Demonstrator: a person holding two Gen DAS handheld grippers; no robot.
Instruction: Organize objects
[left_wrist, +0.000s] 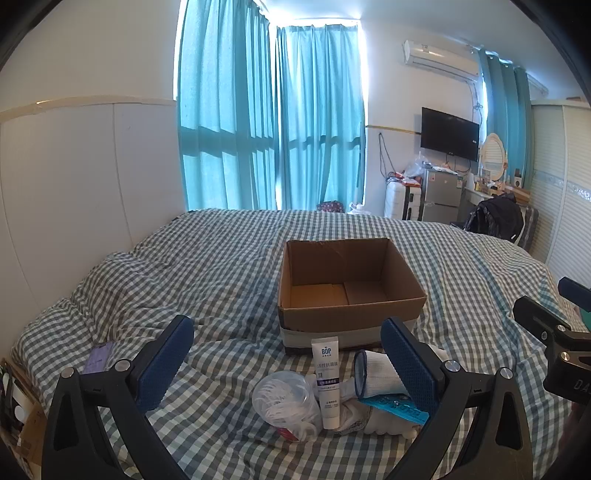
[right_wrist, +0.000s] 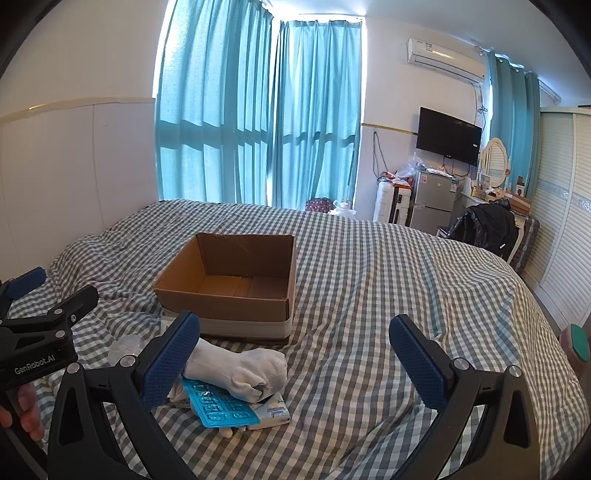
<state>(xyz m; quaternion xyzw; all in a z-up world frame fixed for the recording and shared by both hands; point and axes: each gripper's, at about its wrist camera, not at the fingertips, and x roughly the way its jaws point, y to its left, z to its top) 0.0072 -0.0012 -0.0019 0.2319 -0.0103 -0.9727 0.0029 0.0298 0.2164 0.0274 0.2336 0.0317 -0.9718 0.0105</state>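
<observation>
Two hand-held grippers hover low over a checked bedspread, each with jaws spread wide and nothing between the blue pads. The left gripper faces a small heap of loose items lying just in front of an open cardboard box; the right gripper points at bare bedding to the right of the same heap. The box stands upright, flaps absent or folded away, its floor bare, which suggests it is the intended container and that sorting has not yet begun. The heap sits close to the box's near wall, so each item probably needs only a short lift over the rim.

Items in the heap: a white tube printed "BOP", lying lengthwise with its cap toward the camera; a clear plastic cup on its side, holding what looks like white cord; a white sock, rolled and soft, resting on a teal blister pack, which overlaps a small pale packet. The sock touches the right gripper's left pad in the right wrist view. The tube, being rigid and narrow, appears the easiest first pick.
</observation>
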